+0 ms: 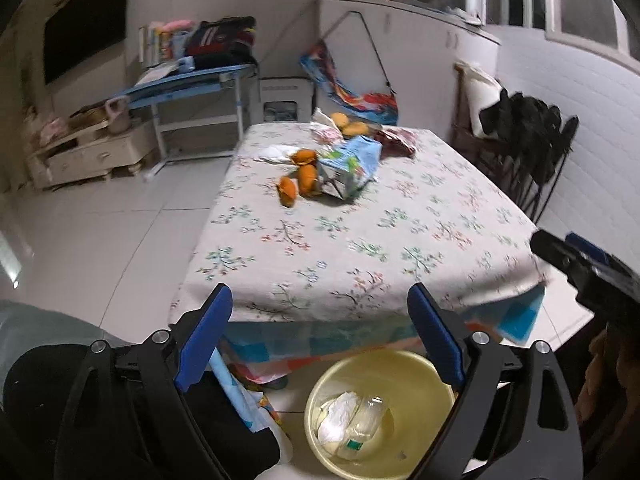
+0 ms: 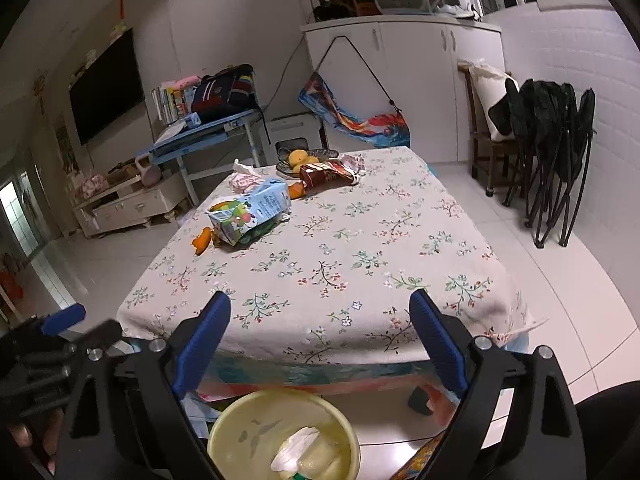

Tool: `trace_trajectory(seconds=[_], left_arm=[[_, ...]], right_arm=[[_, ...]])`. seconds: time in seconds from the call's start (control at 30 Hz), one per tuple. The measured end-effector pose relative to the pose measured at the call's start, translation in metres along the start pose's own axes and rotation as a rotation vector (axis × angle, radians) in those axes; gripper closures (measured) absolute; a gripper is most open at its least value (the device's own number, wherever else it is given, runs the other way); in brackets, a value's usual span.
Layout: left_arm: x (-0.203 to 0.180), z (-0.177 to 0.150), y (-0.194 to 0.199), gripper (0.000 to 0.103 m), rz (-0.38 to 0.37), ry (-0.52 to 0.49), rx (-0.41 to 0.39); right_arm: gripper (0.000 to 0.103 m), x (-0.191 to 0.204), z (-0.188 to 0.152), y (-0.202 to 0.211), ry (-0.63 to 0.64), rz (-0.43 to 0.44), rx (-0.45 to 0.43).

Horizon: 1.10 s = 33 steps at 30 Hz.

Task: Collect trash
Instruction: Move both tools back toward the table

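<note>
Floral table (image 2: pixel 360 248) has carton (image 2: pixel 248 216), peels left; bin (image 1: pixel 380 412) below holds tissue, both grippers (image 1: pixel 320 336) (image 2: pixel 320 340) spread empty

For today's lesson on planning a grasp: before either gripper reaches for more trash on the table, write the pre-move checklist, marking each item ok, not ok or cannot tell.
1. Left gripper open, empty: ok.
2. Right gripper open, empty: ok.
3. Yellow bin below table edge, has room: ok.
4. Crushed carton unobstructed on tablecloth: ok.
5. Orange peels apart from carton: not ok, touching.
6. Fruit in bowl is trash: cannot tell.
</note>
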State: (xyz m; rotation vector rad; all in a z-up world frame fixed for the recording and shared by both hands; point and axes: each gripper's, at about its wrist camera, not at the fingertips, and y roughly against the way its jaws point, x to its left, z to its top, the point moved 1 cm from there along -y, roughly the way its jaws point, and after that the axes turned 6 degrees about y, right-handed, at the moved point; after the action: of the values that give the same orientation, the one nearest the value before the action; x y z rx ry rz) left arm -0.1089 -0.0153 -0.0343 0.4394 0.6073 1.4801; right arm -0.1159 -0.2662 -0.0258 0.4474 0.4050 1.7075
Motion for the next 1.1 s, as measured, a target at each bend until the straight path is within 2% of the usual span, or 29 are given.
trace_trajectory(seconds=[0.27, 1.1], left_arm=[[-0.0016, -0.0004, -0.0002, 0.01, 0.011, -0.003, -0.025], [0.0005, 0.0001, 0.0002, 0.009, 0.017, 0.01, -0.036]], right_arm=[[0.015, 0.0042, -0.0003, 0.0009, 0.014, -0.006, -0.008], [0.013, 0.006, 0.0011, 0.0012, 0.028, -0.003, -0.015]])
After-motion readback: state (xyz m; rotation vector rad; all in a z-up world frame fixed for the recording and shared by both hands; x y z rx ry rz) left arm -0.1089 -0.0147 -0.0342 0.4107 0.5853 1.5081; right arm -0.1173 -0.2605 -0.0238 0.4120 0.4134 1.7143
